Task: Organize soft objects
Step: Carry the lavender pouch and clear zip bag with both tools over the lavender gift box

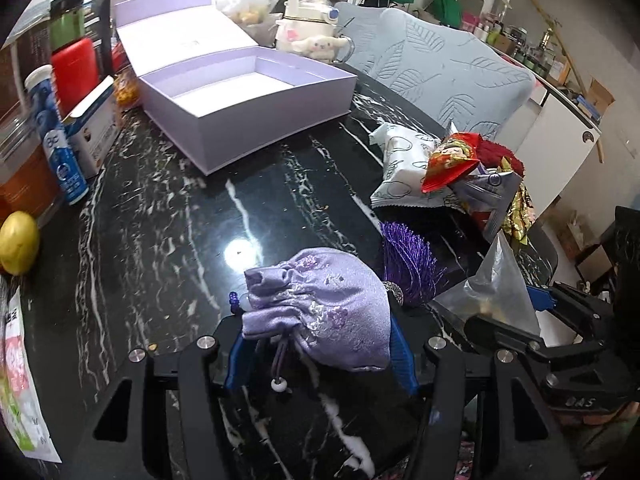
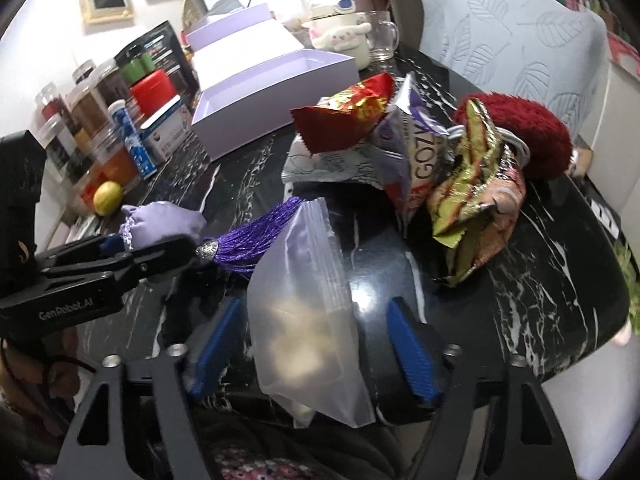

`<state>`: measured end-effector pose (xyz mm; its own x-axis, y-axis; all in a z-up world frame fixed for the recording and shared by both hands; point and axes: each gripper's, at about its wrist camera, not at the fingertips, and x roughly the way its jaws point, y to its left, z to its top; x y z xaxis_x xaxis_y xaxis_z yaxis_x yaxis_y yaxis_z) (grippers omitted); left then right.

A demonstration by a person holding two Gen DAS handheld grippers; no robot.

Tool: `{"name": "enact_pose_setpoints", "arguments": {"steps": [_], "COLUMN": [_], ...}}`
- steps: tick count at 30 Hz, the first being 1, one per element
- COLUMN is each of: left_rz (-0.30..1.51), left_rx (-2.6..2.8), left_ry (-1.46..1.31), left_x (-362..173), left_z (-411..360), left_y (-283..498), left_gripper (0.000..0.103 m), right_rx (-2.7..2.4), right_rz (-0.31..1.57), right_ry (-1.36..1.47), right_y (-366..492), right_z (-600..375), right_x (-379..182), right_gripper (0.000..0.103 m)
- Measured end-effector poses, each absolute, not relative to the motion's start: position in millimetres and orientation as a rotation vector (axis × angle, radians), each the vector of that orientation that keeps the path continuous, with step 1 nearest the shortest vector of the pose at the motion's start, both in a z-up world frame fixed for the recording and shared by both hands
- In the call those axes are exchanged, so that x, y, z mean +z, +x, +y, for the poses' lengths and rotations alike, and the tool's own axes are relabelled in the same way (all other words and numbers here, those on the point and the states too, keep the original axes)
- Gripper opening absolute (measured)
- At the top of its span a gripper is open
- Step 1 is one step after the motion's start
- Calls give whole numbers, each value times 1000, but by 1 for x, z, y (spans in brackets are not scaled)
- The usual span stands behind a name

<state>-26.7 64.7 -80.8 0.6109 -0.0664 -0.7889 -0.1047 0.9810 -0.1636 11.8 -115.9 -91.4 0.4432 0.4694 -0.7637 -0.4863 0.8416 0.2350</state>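
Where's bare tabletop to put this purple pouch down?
Free: the dark marble between the lilac box, the bottles on the left and the purple pouch. The box's inside is empty too. Crowded: the snack packets on the right.

Tabletop [image 1: 168, 216] clear before box [image 1: 248, 112]; packets [image 1: 448, 172] right

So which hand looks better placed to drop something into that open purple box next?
Probably the left. The left gripper already clamps the lilac pouch, and the open box lies straight ahead of it. The right gripper has a clear bag between its pads, further from the box.
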Motion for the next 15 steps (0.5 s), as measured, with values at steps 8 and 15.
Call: {"name": "enact_pose_setpoints", "arguments": {"steps": [8, 15], "left_rz": [918, 894], "left_rx": [37, 41], "left_ry": [-215, -202], "left_x": [-81, -71], "left_z": [70, 71], "left_y": [-35, -42], "left_gripper": [57, 57], "right_rx": [599, 641], "right_rz": [933, 922], "right_ry": [-66, -77], "right_y": [11, 8], "right_z": [-110, -103], "right_x": [-93, -89], "right_gripper": [39, 38]}}
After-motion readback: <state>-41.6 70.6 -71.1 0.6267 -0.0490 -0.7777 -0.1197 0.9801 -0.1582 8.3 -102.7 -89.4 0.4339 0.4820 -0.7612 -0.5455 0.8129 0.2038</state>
